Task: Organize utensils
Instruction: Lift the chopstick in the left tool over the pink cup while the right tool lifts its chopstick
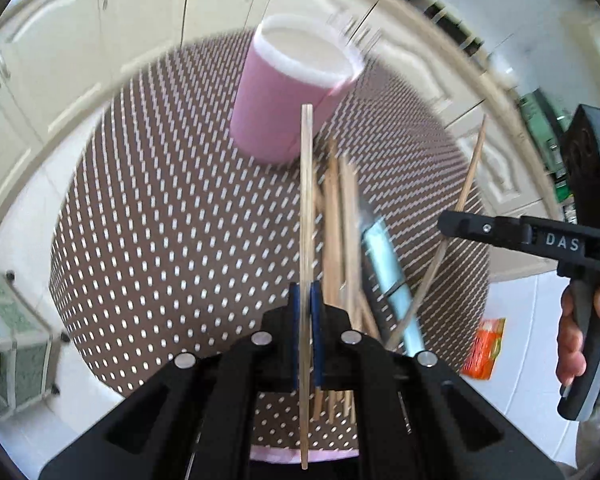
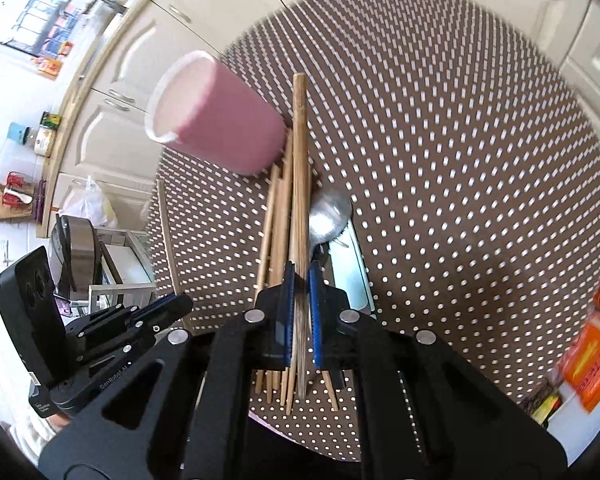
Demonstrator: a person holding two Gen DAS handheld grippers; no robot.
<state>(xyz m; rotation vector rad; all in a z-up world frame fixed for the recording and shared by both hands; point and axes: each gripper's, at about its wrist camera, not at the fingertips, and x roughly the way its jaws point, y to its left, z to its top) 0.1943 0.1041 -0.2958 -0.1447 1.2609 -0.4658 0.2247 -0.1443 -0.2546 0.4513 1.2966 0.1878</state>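
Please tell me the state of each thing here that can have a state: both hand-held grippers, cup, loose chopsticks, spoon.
Left hand-held gripper: shut on chopstick.
Right hand-held gripper: shut on chopsticks.
Cup: upright, looks empty.
Loose chopsticks: lying on table.
Spoon: lying beside them.

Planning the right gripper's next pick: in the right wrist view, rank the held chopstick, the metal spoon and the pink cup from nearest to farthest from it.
1. Chopstick, clamped between the right gripper fingers.
2. Metal spoon, just ahead, slightly right.
3. Pink cup, farthest, ahead-left.
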